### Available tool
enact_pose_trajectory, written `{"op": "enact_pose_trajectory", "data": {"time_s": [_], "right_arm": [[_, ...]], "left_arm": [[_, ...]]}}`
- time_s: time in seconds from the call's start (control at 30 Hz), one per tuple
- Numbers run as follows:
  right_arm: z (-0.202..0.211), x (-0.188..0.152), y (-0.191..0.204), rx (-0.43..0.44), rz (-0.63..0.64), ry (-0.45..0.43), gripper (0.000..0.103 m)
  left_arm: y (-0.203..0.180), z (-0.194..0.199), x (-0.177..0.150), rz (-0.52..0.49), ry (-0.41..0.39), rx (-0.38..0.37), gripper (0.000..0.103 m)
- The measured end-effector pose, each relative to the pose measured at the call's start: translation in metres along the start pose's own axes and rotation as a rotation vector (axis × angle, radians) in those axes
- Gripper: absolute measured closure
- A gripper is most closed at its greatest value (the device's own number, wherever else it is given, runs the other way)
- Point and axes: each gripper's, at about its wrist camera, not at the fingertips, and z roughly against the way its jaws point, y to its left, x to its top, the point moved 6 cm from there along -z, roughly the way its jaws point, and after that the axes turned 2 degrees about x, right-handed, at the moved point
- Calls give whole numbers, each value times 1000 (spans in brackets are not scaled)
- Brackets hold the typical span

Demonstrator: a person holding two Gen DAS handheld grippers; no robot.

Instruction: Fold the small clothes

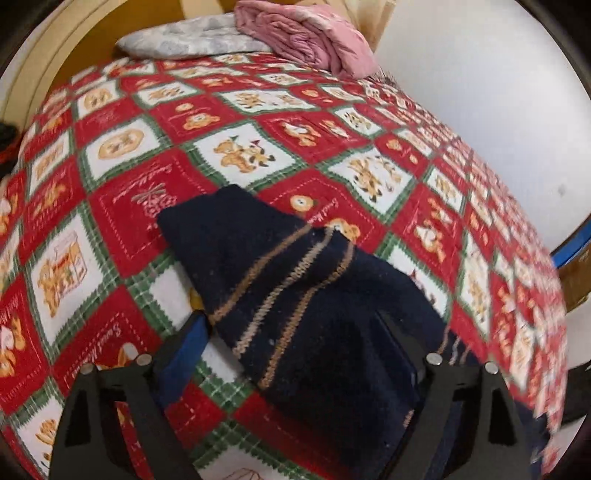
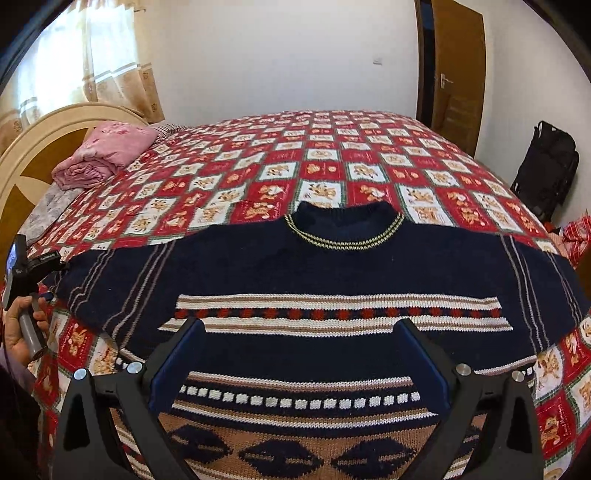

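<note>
A navy knitted sweater (image 2: pixel 295 266) with tan, white and red bands lies spread flat on the bed, collar away from me. My right gripper (image 2: pixel 299 328) is open above its chest, touching nothing. In the left wrist view its left sleeve (image 1: pixel 295 280) lies between the fingers of my left gripper (image 1: pixel 291 325); the jaws stand wide apart over it, and the sleeve covers the right fingertip. The hand-held left gripper (image 2: pixel 22 280) also shows at the far left of the right wrist view, at the sleeve's end.
The sweater lies on a bed with a red, white and green bear-patterned quilt (image 2: pixel 332 147). A folded pink blanket (image 1: pixel 306 33) (image 2: pixel 103 155) and a grey pillow (image 1: pixel 184 42) lie at the headboard. A black bag (image 2: pixel 546 166) stands by the right wall.
</note>
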Motion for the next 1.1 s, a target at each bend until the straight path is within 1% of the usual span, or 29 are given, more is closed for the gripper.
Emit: {"op": "enact_pose_trajectory", "data": {"time_s": [0.03, 0.07, 0.1, 0.13, 0.17, 0.2, 0.23, 0.27, 0.3, 0.37, 0.4, 0.47, 0.53, 0.6, 0.67, 0.73, 0.77, 0.8, 0.83, 0.87, 0.9, 0.93, 0.97, 1.03, 1.1], "right_arm": [[-4, -1, -2, -1, -9, 9, 1], [-7, -1, -3, 5, -20, 18, 1], [-8, -2, -4, 10, -30, 23, 1], [-9, -3, -6, 13, -42, 27, 1], [-9, -4, -7, 13, -49, 27, 1], [-8, -5, -8, 13, -54, 26, 1], [-7, -6, -10, 12, -58, 25, 1], [-7, -8, -12, 9, -61, 25, 1], [-6, -10, -14, 6, -64, 27, 1], [-4, -12, -21, 1, -76, 30, 1], [-3, -14, -25, -2, -86, 29, 1], [2, -15, -35, -12, -109, 22, 1], [7, -17, -46, -33, -130, 14, 1], [11, -20, -57, -43, -153, 12, 1], [14, -22, -66, -56, -170, 8, 1], [18, -24, -76, -66, -185, 1, 1], [20, -25, -81, -72, -194, -2, 1], [22, -27, -88, -80, -208, -3, 1], [23, -28, -93, -83, -217, -2, 1], [25, -31, -99, -89, -228, -1, 1], [26, -32, -103, -93, -236, 0, 1], [28, -34, -109, -99, -248, 0, 1], [31, -36, -115, -106, -260, -1, 1], [36, -40, -124, -118, -272, -4, 1], [43, -43, -132, -131, -276, -8, 1]], "left_arm": [[0, 0, -1, -13, -9, 19, 18], [0, 0, -2, -25, -21, 40, 26], [1, 1, -2, -31, -38, 63, 41], [5, 3, -1, -23, -53, 76, 50], [9, 5, 1, -3, -59, 68, 68], [15, 5, 4, 21, -58, 42, 86], [19, 5, 8, 52, -42, -11, 88], [19, 3, 11, 68, -30, -28, 90], [20, 5, 13, 75, -26, -30, 90], [12, 16, 16, 48, -67, -7, 91], [4, 27, 17, 20, -104, 2, 91], [-17, 51, 18, -44, -176, -10, 91], [-48, 78, 14, -134, -245, -24, 91], [-86, 108, 3, -233, -313, -58, 91], [-125, 139, -18, -327, -361, -114, 91], [-166, 171, -48, -417, -397, -195, 91], [-191, 186, -70, -468, -412, -243, 91], [-206, 194, -86, -500, -416, -269, 91], [-227, 203, -109, -542, -413, -309, 91], [-245, 208, -131, -579, -402, -347, 91], [-258, 210, -148, -612, -392, -370, 91], [-275, 211, -173, -662, -386, -383, 90], [-285, 210, -191, -697, -380, -385, 90], [-301, 199, -237, -785, -327, -397, 83], [-309, 186, -277, -872, -255, -391, 82]]}}
